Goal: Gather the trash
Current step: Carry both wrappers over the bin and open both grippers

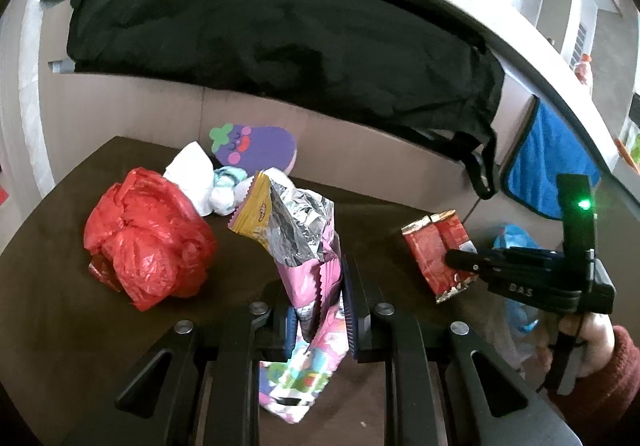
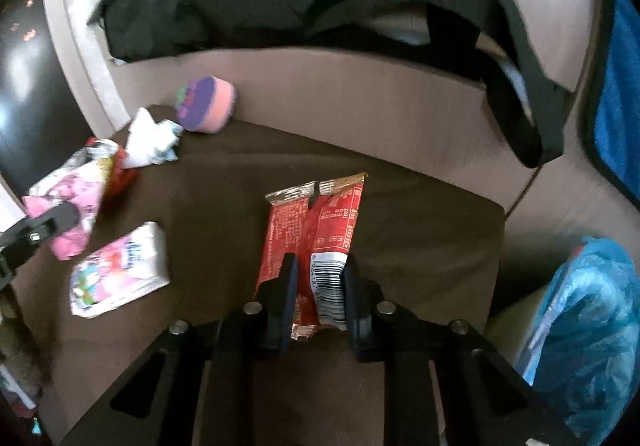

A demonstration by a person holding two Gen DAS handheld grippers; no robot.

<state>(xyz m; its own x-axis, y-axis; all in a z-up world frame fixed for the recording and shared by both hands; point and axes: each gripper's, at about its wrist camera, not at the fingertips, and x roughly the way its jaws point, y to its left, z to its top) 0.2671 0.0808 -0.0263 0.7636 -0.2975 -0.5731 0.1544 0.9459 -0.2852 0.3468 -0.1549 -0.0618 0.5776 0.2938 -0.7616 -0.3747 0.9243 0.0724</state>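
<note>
My left gripper (image 1: 320, 298) is shut on an opened pink snack bag (image 1: 304, 246) with a silver foil lining, held upright above the dark brown table (image 1: 48, 306). In the right wrist view, my right gripper (image 2: 320, 286) is shut on a flat red wrapper (image 2: 320, 222) with a barcode, its pads pressing the wrapper's near end from both sides. The left wrist view shows that right gripper (image 1: 464, 266) on the red wrapper (image 1: 432, 250) at the table's right side. A crumpled red plastic bag (image 1: 148, 242) lies to the left, with crumpled white tissue (image 1: 192, 174) behind it.
A purple eggplant-shaped sponge (image 1: 256, 146) rests at the table's back edge. A small tissue pack (image 2: 120, 270) lies at the front left. A blue plastic bag (image 2: 588, 326) hangs off the table's right. Black cloth (image 1: 280, 26) drapes above, beside a blue towel (image 1: 548, 166). A person's hand (image 1: 596, 342) holds the right gripper.
</note>
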